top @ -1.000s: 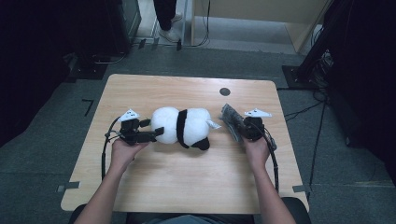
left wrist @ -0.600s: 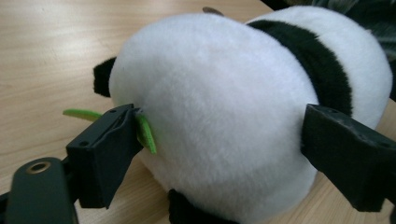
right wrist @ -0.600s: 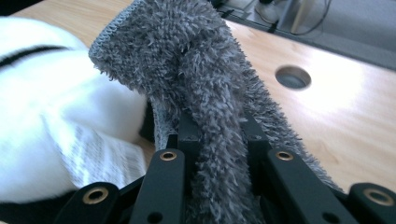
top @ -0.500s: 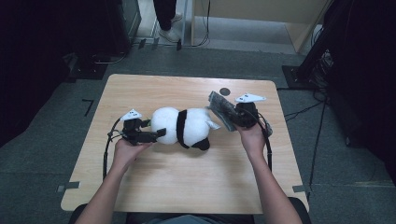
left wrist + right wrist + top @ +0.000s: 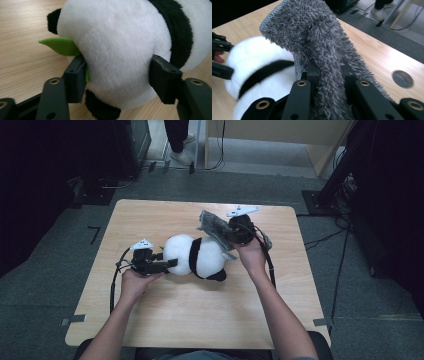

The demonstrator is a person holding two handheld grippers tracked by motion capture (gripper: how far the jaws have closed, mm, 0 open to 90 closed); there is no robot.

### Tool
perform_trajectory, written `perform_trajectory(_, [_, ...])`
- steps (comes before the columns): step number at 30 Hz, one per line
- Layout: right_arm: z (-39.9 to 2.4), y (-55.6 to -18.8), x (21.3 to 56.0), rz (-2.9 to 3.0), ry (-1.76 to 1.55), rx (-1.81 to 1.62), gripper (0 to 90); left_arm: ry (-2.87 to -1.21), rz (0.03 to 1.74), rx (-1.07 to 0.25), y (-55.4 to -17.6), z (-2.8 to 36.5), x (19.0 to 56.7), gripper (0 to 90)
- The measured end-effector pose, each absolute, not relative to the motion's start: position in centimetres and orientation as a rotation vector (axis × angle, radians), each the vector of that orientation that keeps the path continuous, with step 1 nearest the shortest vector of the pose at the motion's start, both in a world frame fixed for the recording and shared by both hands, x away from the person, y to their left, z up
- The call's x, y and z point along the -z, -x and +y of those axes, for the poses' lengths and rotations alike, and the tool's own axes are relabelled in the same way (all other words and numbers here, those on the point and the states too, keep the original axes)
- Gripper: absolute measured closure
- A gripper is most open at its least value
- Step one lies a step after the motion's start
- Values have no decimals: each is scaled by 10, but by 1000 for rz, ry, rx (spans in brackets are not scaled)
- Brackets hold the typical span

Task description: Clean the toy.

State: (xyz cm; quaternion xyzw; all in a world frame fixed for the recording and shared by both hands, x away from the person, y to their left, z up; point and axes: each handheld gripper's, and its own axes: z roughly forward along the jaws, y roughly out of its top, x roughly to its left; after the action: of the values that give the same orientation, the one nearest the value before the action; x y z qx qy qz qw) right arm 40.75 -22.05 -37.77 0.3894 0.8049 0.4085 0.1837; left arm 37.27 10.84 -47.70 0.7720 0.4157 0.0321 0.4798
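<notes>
A black and white panda plush [image 5: 200, 257] lies on its side in the middle of the wooden table [image 5: 200, 320]. My left gripper [image 5: 170, 264] is at its left end, and its jaws have just been closing. In the left gripper view both pads press into the white head [image 5: 120, 50], next to a green felt leaf [image 5: 61, 46]. My right gripper [image 5: 226, 234] is raised above the panda's right end. It is shut on a grey shaggy cloth [image 5: 322, 32], which bunches between the jaws and droops toward the panda [image 5: 259, 65].
A round hole [image 5: 402, 78] sits in the tabletop toward the far edge. Beyond the table a person's feet [image 5: 177, 150] stand on grey floor, with cables and dark equipment on both sides. The near half of the table is bare wood.
The right gripper has risen and moved left with the grey cloth, from the table beside the panda to above it. The left jaws have closed onto the panda's head.
</notes>
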Motion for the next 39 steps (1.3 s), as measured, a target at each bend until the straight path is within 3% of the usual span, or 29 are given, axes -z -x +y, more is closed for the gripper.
perform_trajectory(6, [-194, -420, 372, 2330, -1058, -1143, 762, -1884, 1028, -93, -369, 108, 475, 480])
perform_trajectory(25, [-111, -458, 386, 2504, -975, -1073, 761, -1881, 1053, -138, -363, 104, 473, 479])
perform_trajectory(31, [-104, -464, 401, 2581, -986, -978, 760, -1879, 1062, -136, -363, 104, 473, 481])
perform_trajectory(39, [-126, -470, 403, 2617, -1003, -906, 756, -1875, 1071, -135, -363, 104, 473, 484])
